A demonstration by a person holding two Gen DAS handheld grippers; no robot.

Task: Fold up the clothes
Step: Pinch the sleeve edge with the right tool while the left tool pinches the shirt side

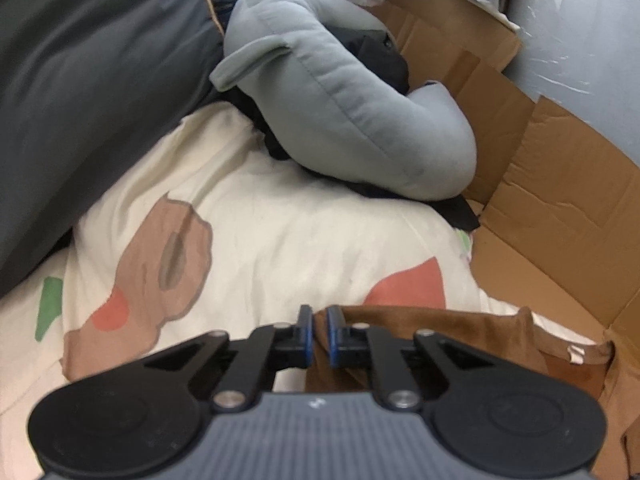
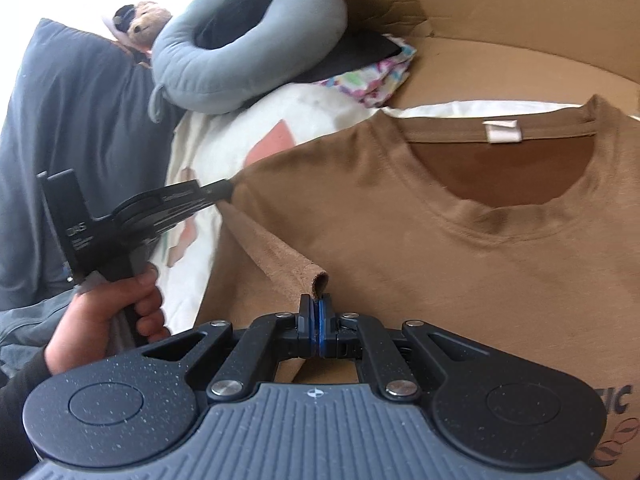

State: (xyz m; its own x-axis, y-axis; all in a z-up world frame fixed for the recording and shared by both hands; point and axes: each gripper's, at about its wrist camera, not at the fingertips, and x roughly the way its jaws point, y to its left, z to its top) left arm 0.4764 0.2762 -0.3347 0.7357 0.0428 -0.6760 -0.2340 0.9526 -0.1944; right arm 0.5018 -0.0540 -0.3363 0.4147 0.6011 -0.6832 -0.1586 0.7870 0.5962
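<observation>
Shirt: brown T-shirt (image 2: 460, 216) lies spread front-up on the bed (image 1: 260, 216), neck label visible.
Right gripper (image 2: 315, 308): jaws pinching the sleeve hem.
Left gripper (image 2: 224, 191): jaws nipping the shoulder edge.
Progress: first sleeve fold barely begun; body folds remain.

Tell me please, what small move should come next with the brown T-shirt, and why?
Probably carry the sleeve inward across the chest. The right gripper is shut on the sleeve's hem, and the left gripper pinches the brown T-shirt at the shoulder. The sleeve lies rolled between them, so both ends seem held for a fold.
</observation>
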